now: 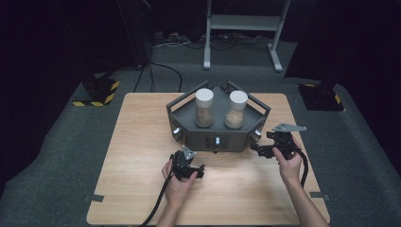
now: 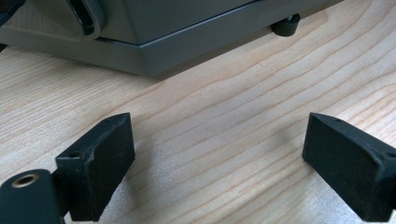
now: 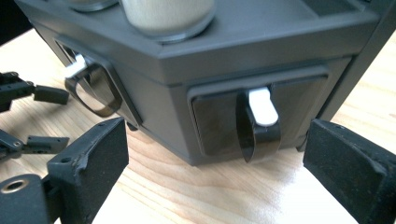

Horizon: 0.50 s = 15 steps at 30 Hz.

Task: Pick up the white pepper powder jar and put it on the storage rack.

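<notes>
Step in hand, as I judge it: approach to the handle of a drawer in the grey dispenser stand (image 1: 217, 137). The stand sits at the middle of the counter (image 1: 142, 189), toward its far edge, and carries two jars (image 1: 204, 108) with white lids, filled with a tan granular stuff.

Right claw (image 3: 215, 163): jaws stand wide apart, nothing between the pads. It faces the stand's right-front face, where a dark loop handle with a white tab (image 3: 261, 121) hangs on a drawer panel. The handle lies between the two jaws but farther off; no contact yet. In the high view the right claw (image 1: 265, 147) is just beside the stand's right corner.

Left claw (image 2: 215, 158): also wide open and empty, hovering low over bare wood, near the stand's front-left edge. In the high view the left claw (image 1: 191, 169) is near the front face, apart from it.

Next move, judged: ease the right claw forward until the pads bracket the loop, close on it, then pull straight out. The left claw may need to steady the stand, which rests on small feet (image 2: 286, 25) and could slide.

In the way: a second handle (image 3: 91, 91) on the neighbouring face, well aside of the path. The cable (image 1: 302, 165) trails behind the right hand, clear of the stand.
</notes>
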Each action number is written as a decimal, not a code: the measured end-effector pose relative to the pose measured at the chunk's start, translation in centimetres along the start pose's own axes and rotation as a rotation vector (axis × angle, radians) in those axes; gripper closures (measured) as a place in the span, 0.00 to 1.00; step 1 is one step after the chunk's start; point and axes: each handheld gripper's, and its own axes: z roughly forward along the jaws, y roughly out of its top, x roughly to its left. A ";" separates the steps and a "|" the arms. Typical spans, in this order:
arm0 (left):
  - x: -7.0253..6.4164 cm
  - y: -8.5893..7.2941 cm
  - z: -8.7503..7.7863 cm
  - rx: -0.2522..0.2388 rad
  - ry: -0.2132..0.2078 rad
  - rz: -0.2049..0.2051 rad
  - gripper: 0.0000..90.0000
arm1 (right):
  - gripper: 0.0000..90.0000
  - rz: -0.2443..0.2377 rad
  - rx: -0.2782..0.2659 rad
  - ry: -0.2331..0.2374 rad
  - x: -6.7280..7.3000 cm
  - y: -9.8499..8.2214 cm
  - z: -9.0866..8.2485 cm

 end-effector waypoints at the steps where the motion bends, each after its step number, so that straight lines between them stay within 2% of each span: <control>1: 0.0 0.0 0.0 0.000 0.000 0.000 0.10 | 0.07 -0.021 0.012 -0.019 0.6 -0.2 0.2; 4: 0.0 0.0 0.0 0.001 0.000 0.002 0.10 | 0.07 -0.047 0.034 -0.028 1.2 -0.5 0.7; 15: 0.0 0.0 0.0 0.001 0.000 0.002 0.10 | 0.07 -0.042 0.074 -0.028 2.1 -1.9 2.3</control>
